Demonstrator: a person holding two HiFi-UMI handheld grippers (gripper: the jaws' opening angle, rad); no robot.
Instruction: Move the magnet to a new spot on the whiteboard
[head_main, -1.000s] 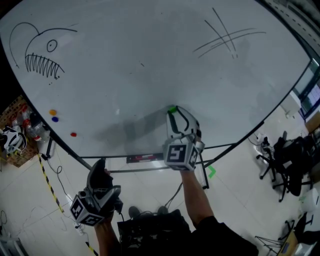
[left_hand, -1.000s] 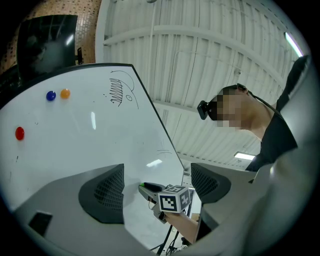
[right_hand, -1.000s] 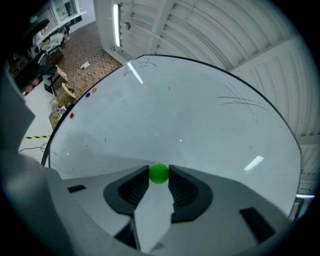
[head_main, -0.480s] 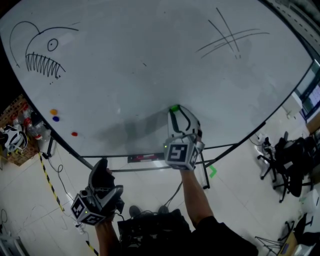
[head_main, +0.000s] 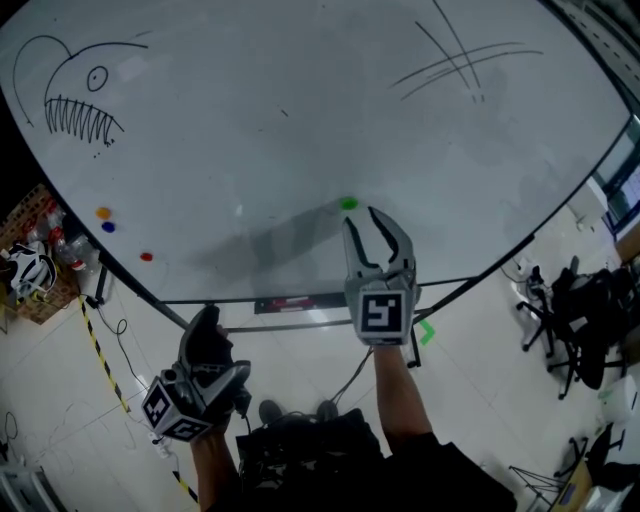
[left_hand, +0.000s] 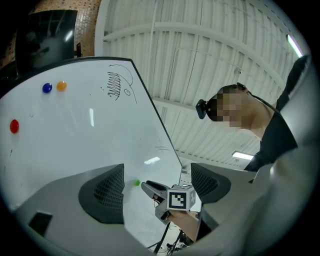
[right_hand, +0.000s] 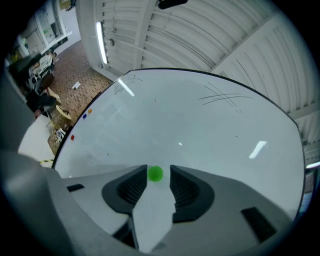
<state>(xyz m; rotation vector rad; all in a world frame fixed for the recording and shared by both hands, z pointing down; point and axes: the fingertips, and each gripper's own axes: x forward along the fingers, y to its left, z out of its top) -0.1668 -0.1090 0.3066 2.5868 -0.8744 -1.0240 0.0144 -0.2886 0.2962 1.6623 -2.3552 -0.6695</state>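
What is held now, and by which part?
Nothing. On the right gripper the jaws have just been opening, clear of the green magnet on the whiteboard between them; the left gripper is open, empty.

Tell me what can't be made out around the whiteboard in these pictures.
Whiteboard top: head view, cut off by the frame edge.
Red strip under the board: head view, print too small to read.
Floor clutter at left: head view, small and cut by the edge.

Black office chairs (head_main: 585, 330), yellow-black floor tape (head_main: 100, 365), green floor mark (head_main: 425, 334)
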